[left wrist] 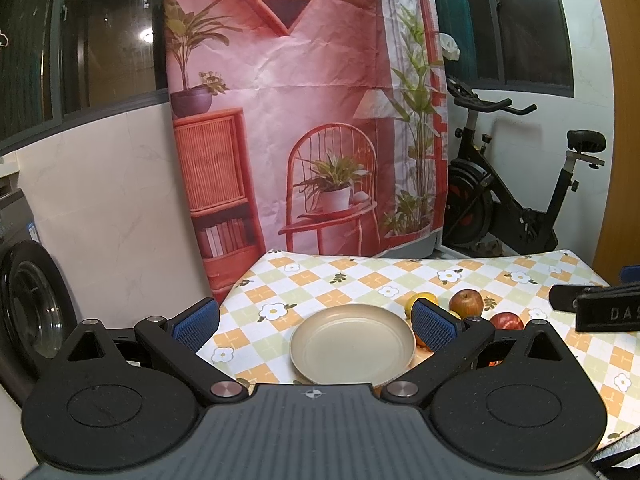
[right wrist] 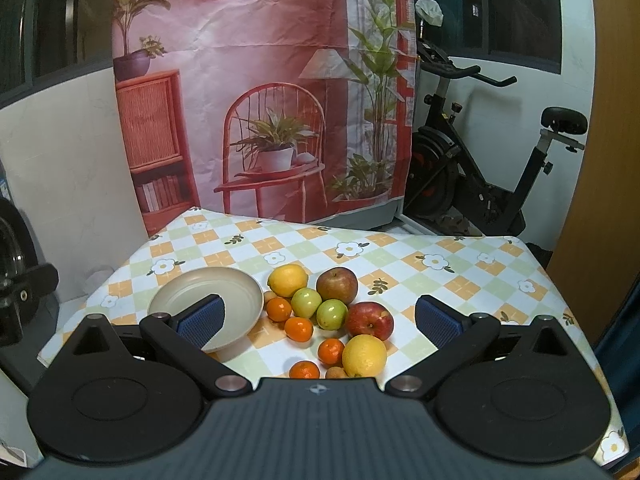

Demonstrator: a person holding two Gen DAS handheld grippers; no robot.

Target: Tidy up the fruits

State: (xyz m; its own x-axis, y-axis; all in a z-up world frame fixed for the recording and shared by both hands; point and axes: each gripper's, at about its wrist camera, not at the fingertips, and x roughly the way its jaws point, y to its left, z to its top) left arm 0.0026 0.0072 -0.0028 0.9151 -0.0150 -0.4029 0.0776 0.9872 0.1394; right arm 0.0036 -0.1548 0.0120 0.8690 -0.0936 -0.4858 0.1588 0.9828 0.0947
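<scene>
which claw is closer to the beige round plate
Left. The left claw hangs open right over the beige round plate; the right claw is off to its right, above the fruits.

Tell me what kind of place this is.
Probably a room in a home, staged for recording: an exercise bike by the wall, a washing machine door at left, and a printed backdrop hung behind a table under a checked cloth.

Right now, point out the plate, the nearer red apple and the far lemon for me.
plate [right wrist: 180, 292]: right wrist view, bare inner floor.
nearer red apple [right wrist: 369, 320]: right wrist view, middle of its red skin.
far lemon [right wrist: 287, 280]: right wrist view, centre of its yellow side.
</scene>
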